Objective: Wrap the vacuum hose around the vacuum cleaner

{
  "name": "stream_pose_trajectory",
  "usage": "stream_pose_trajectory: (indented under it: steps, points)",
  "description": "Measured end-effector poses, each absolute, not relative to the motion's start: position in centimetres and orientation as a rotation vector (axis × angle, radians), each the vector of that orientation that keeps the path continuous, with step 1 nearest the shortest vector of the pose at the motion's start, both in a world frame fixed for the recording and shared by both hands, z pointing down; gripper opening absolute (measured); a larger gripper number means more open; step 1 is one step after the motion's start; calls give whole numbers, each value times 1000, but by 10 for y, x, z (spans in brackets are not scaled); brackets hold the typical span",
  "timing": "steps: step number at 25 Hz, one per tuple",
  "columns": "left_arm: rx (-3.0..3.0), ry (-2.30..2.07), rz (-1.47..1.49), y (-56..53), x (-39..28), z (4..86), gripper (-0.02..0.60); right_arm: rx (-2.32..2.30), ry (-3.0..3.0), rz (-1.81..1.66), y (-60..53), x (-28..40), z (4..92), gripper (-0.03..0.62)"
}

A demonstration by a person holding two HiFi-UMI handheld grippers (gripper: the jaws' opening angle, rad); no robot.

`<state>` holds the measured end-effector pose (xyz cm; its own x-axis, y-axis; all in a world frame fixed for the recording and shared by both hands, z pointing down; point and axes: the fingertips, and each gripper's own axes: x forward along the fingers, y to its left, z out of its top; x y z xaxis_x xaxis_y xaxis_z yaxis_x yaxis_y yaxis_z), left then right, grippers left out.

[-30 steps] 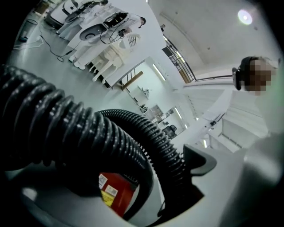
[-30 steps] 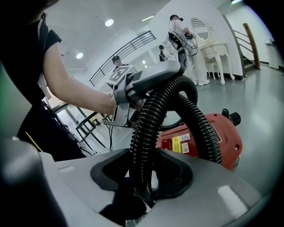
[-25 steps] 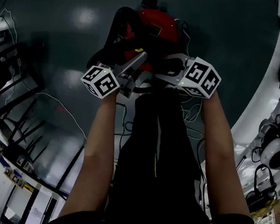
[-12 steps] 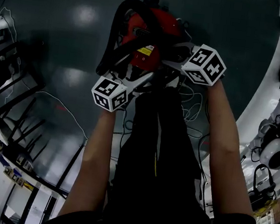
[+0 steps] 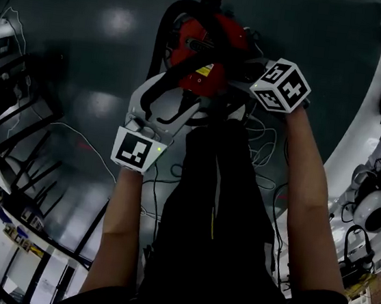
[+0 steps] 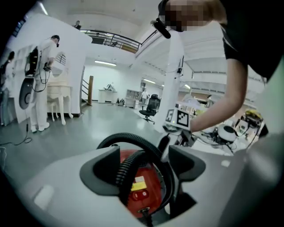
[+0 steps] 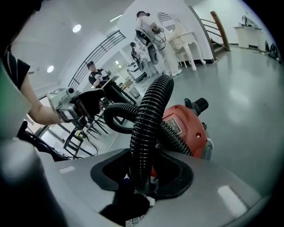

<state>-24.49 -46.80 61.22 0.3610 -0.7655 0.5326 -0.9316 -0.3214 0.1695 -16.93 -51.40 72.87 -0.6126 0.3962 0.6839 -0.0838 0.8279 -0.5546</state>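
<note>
The right hand-held gripper clamps the vacuum hose, anchoring its loop at the vacuum cleaner, so the left hand-held gripper (jaws just now closing round the hose, not yet pinching) can likely take the slack.

Your right gripper points at the red vacuum cleaner from the right. The black hose arcs along its left side.
</note>
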Motion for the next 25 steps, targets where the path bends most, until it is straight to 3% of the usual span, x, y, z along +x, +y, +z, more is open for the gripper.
stream_pose_trajectory:
  steps: [6, 9, 10, 11, 25]
  points:
    - [2170, -1241, 789, -492, -248, 671, 369, -207, -2146, 718, -514, -174, 723, 167]
    - [2158, -1098, 1014, -492, -243, 695, 291, -206, -2150, 719, -514, -176, 723, 167]
    - [2147, -1092, 1051, -494, -245, 700, 213, -208, -2149, 716, -513, -175, 723, 167]
    - [2138, -1090, 1057, -496, -246, 704, 181, -206, -2146, 716, -513, -175, 724, 167]
    - [2114, -1192, 1014, -467, -270, 701, 176, -210, -2170, 713, -520, -190, 701, 163]
